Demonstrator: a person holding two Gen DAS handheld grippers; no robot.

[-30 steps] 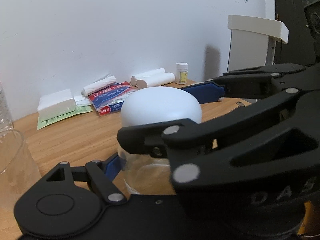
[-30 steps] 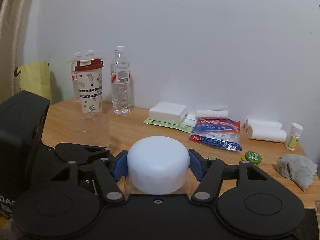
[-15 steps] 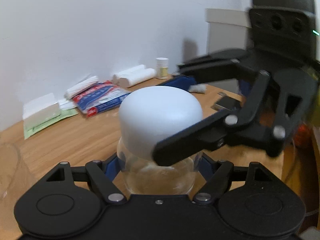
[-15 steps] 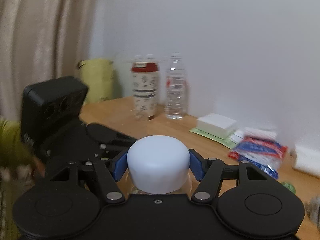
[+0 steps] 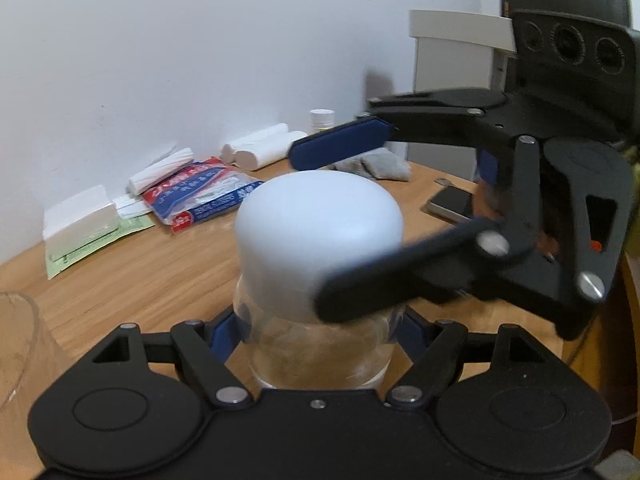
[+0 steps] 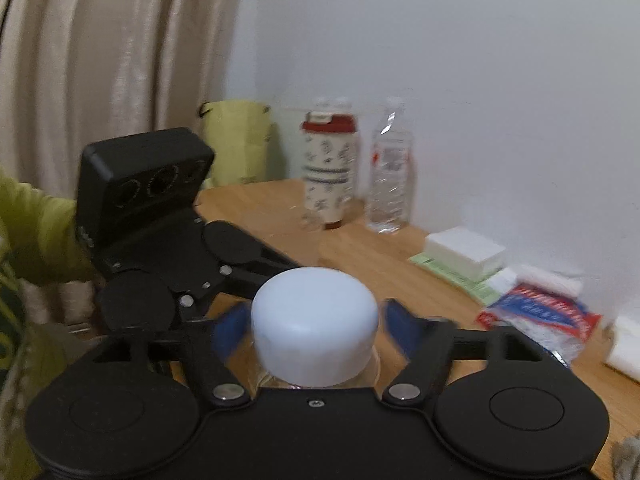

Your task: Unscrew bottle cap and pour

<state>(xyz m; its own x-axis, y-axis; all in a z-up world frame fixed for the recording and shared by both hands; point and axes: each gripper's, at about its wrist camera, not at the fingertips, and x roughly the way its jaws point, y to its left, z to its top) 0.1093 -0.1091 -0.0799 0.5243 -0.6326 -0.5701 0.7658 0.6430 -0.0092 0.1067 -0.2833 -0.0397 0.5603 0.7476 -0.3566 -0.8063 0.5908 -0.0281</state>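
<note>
A clear glass bottle [image 5: 320, 356] with a wide white cap [image 5: 318, 236] stands on the wooden table. My left gripper [image 5: 320, 332] is shut on the bottle's body below the cap. My right gripper [image 6: 314, 332] straddles the cap [image 6: 316, 328] from the side, its blue pads [image 6: 230, 330] spread a little off the cap, open. In the left wrist view the right gripper's fingers [image 5: 340, 146] reach across the cap from the right. A clear glass [image 5: 16, 344] stands at the left edge.
Along the wall lie a white tissue pack [image 5: 76, 220], a red-blue floss bag [image 5: 200, 196], paper rolls [image 5: 260, 152], a pill bottle [image 5: 322, 118], a grey cloth [image 5: 380, 166] and a phone [image 5: 452, 204]. A patterned tumbler [image 6: 330, 172] and water bottle [image 6: 390, 188] stand further left.
My right gripper swung around the cap, turning it, then its pads came off the cap. The left gripper kept its hold on the bottle.
</note>
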